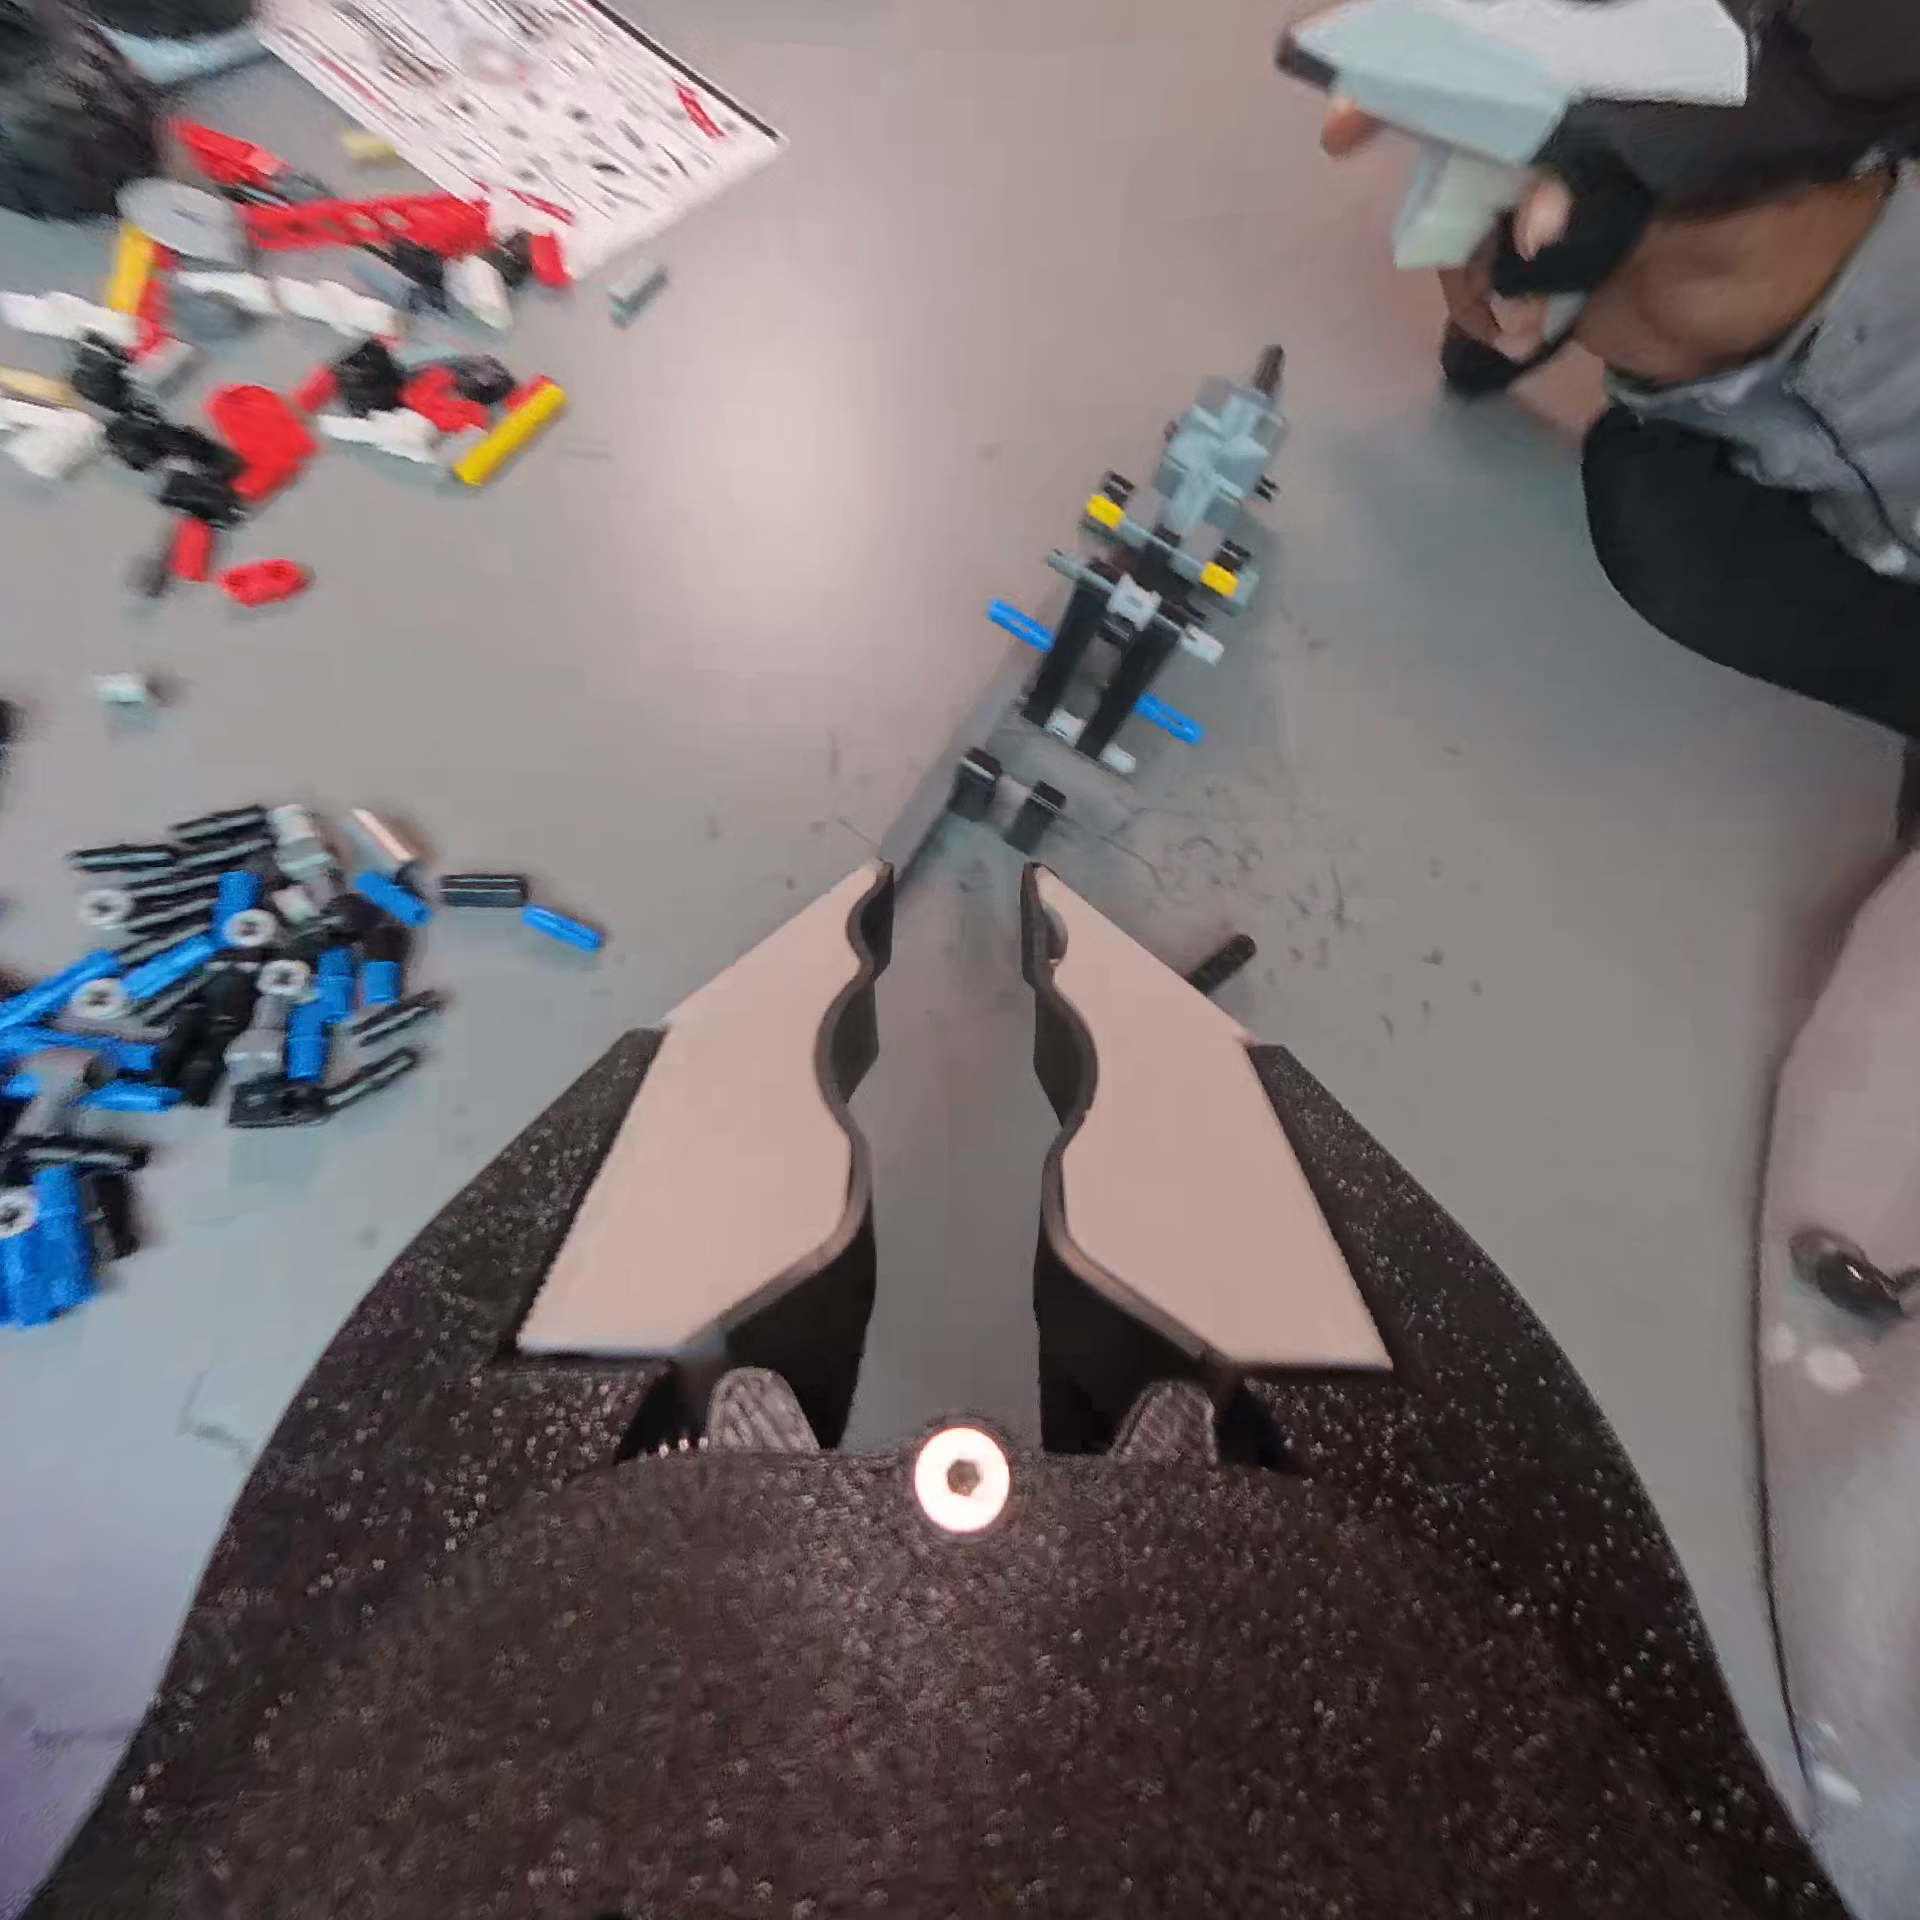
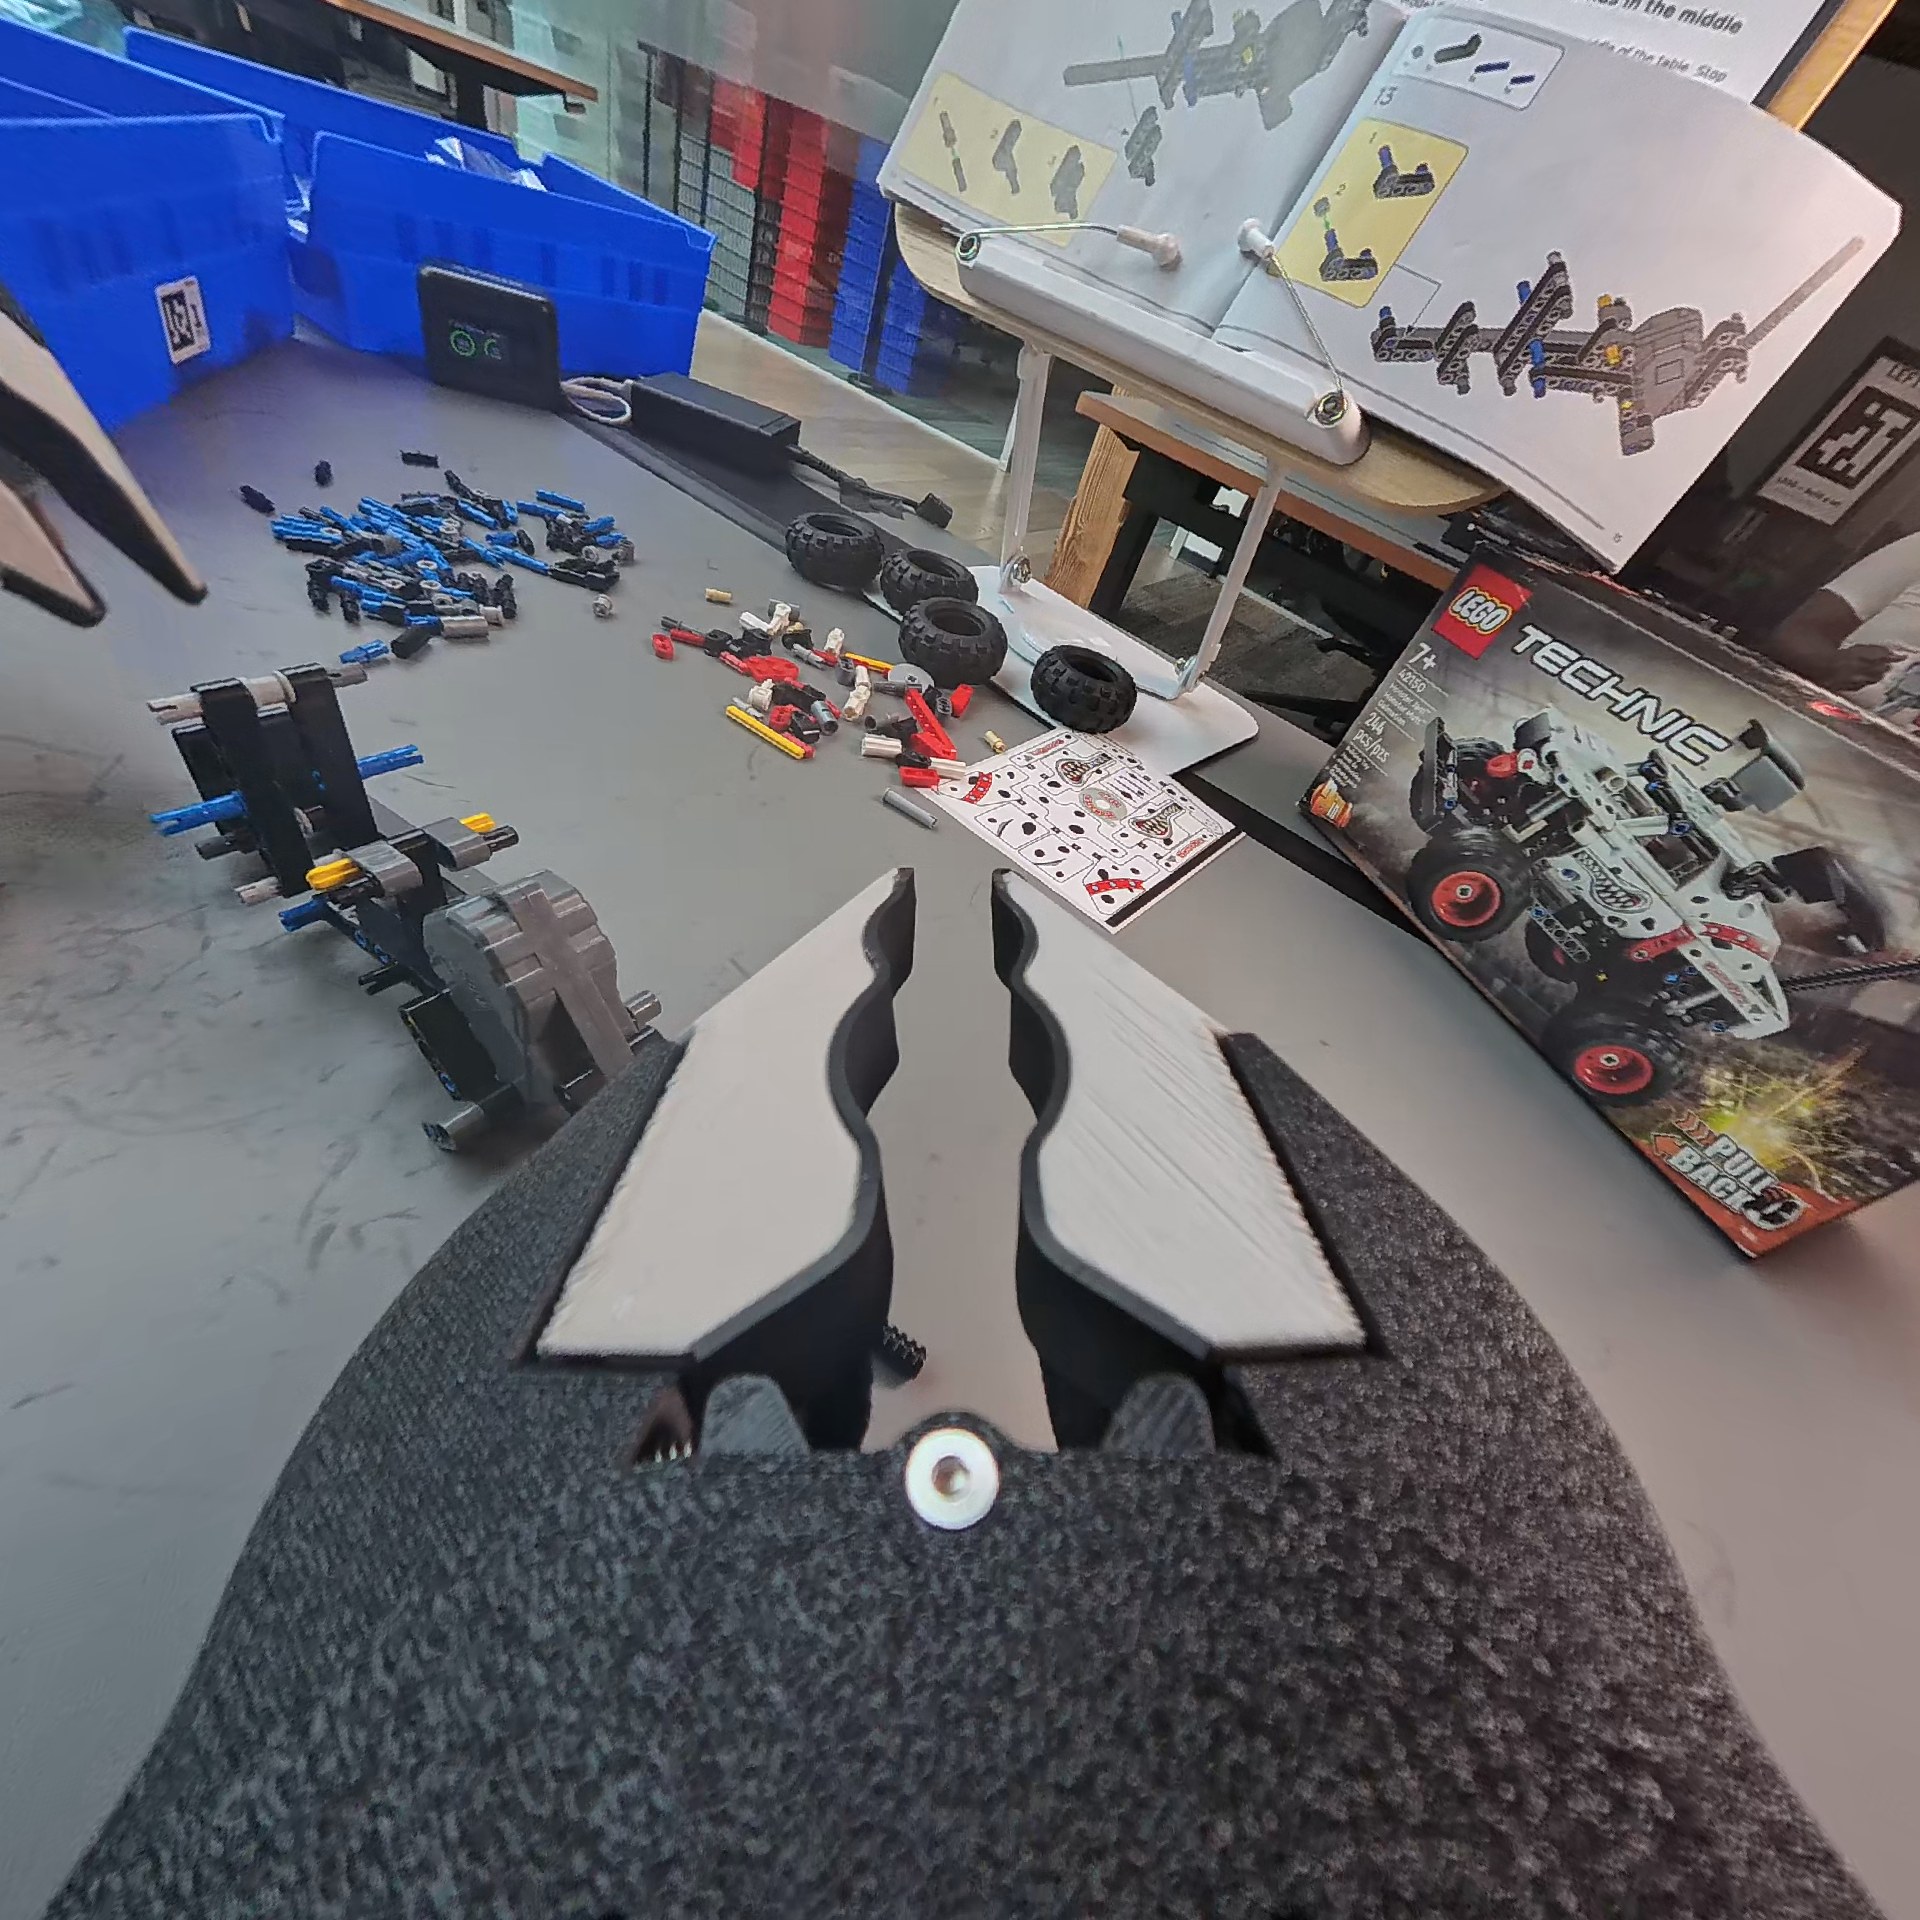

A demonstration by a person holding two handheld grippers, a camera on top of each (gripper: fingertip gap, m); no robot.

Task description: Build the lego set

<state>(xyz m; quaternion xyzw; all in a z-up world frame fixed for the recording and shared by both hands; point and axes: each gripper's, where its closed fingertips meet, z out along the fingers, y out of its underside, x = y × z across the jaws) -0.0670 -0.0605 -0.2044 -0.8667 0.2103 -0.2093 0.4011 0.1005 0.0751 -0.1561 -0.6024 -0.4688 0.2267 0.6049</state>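
The part-built lego chassis (image 1: 1143, 603), black beams with blue pins, yellow bits and a grey motor block, lies on the grey table just beyond my left gripper (image 1: 956, 883). The left gripper is open and empty, its tips close to the chassis's near black end. In the right wrist view the chassis (image 2: 416, 894) lies to the left of my right gripper (image 2: 953, 883), which is open and empty above bare table. The left gripper's fingers (image 2: 62, 499) show at the left edge there. The right gripper's grey handle (image 1: 1455, 104) shows at the top right of the left wrist view.
Loose blue and black pins (image 2: 447, 551) and red, white and yellow parts (image 2: 831, 696) lie behind. Several black tyres (image 2: 951, 634), a sticker sheet (image 2: 1091, 821), the set's box (image 2: 1621, 883), an instruction booklet on a stand (image 2: 1403, 229) and blue bins (image 2: 312, 208) stand around. My right fingertips sit around 25 centimeters from my left ones.
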